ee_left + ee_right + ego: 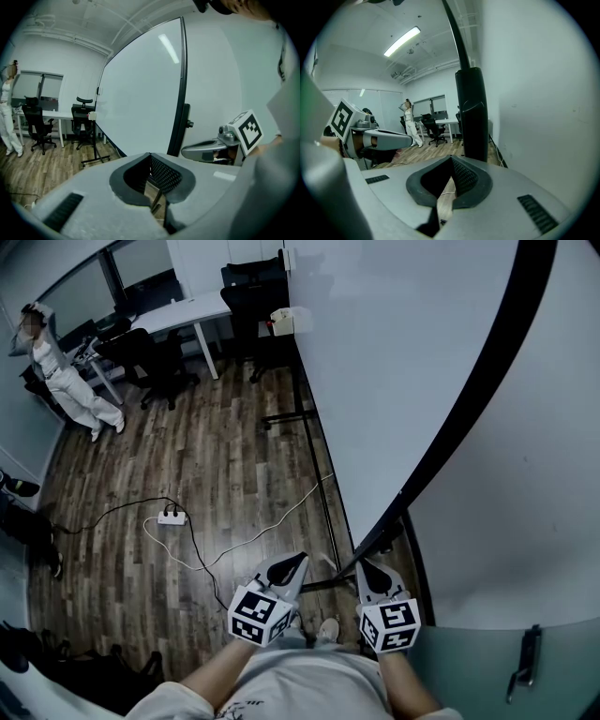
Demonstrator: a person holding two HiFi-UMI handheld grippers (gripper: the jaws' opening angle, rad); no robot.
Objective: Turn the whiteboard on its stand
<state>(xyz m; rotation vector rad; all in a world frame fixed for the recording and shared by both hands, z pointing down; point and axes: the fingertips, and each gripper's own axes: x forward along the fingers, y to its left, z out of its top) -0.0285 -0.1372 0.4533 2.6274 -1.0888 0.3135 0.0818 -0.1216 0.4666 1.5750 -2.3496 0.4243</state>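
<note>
The big whiteboard (394, 362) with its black frame (469, 399) stands on a black wheeled stand (326, 488) along the right. Both grippers hover just in front of its near lower corner without touching it. My left gripper (292, 570) is shut and holds nothing, and its tips meet in the left gripper view (150, 154), facing the board's white face (140, 93) and black edge (179, 93). My right gripper (369, 575) is also shut and holds nothing (451, 158). It points at the black upright (471, 112) of the board's near end.
A white wall (534, 117) runs close behind the board, with a door handle (527, 657) at the lower right. A power strip (172, 517) and its cables lie on the wood floor. Office chairs (150, 357), a desk (183, 310) and a person (70, 381) are far back left.
</note>
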